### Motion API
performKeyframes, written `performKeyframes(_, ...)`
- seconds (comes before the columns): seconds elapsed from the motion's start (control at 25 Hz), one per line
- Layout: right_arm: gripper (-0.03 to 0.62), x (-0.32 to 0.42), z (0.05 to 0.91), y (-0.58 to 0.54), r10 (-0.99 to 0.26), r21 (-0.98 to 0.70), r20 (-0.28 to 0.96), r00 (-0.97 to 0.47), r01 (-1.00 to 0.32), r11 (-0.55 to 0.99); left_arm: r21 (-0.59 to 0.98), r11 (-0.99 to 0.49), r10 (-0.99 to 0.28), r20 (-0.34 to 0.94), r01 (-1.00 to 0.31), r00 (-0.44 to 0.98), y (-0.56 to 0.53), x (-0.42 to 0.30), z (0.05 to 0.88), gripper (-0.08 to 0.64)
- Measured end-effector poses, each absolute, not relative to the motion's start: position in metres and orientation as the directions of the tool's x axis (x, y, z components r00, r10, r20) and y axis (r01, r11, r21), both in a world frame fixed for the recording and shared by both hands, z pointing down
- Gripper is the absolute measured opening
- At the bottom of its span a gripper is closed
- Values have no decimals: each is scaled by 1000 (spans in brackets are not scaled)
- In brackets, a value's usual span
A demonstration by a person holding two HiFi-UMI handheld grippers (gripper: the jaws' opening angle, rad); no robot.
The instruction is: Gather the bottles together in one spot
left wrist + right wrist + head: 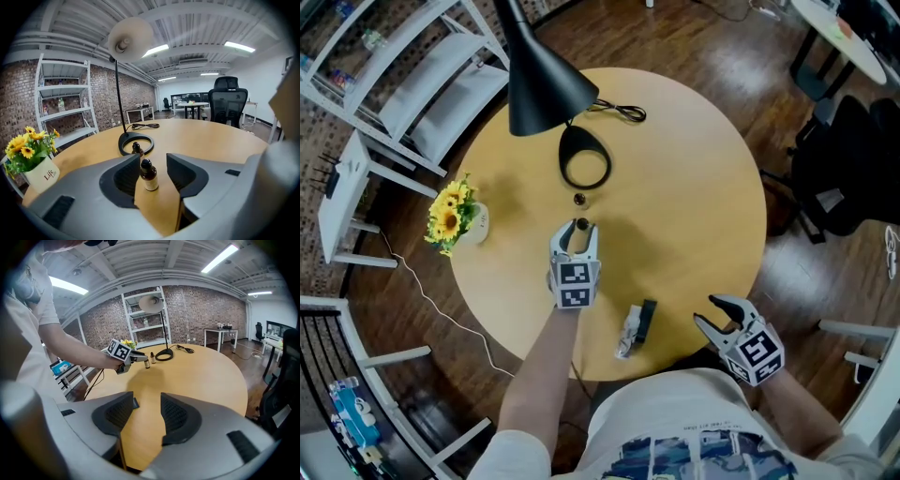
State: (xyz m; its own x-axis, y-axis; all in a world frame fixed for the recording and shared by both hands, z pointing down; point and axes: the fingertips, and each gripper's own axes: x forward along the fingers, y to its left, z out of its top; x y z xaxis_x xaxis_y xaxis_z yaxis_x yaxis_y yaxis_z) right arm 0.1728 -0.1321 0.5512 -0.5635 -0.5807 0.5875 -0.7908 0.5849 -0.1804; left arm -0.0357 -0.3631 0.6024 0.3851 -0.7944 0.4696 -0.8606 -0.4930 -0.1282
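Note:
Two small amber bottles with black caps stand on the round wooden table point(694, 178). One bottle point(581, 226) point(149, 176) is upright between the jaws of my left gripper point(576, 236) point(152, 159), which is open, with a gap on each side of the bottle. The other bottle point(579, 199) point(136, 148) stands just beyond it, in front of the lamp's ring base point(584, 161). Near the table's front right edge my right gripper point(719, 315) point(146, 411) is open and holds nothing. Its view shows both bottles point(147, 363) far off by the left gripper.
A black lamp shade point(539, 84) hangs over the table's far left. A pot of yellow flowers point(455, 216) stands at the left edge. A small black item and a white one point(636, 328) lie near the front edge. White shelves point(412, 84) stand left, an office chair point(848, 169) right.

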Motion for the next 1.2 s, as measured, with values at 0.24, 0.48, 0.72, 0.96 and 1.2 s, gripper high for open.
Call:
performKeyframes(0.24,212,151,535,-110,-595,-180,559,-578,-785,593,-65,-491,-797,437,-869,418,-314,-50,560,189)
performKeyframes(0.48,212,115,522,-83,-608,-176,540,-582,-785,594,139,-458,-763,446,-878,468,-218,-83,525,189)
performKeyframes(0.72,212,64,513,-43,-593,-139,558,-581,-769,624,292,-433,-727,446,-853,522,-111,-137,510,189)
performKeyframes(0.96,212,32,494,0,-627,-91,564,-537,-795,599,288,-442,-706,473,-850,528,-26,-175,500,189)
performKeyframes(1.2,212,9,483,53,-656,-86,570,-494,-830,551,328,-441,-695,464,-835,549,35,-199,481,189)
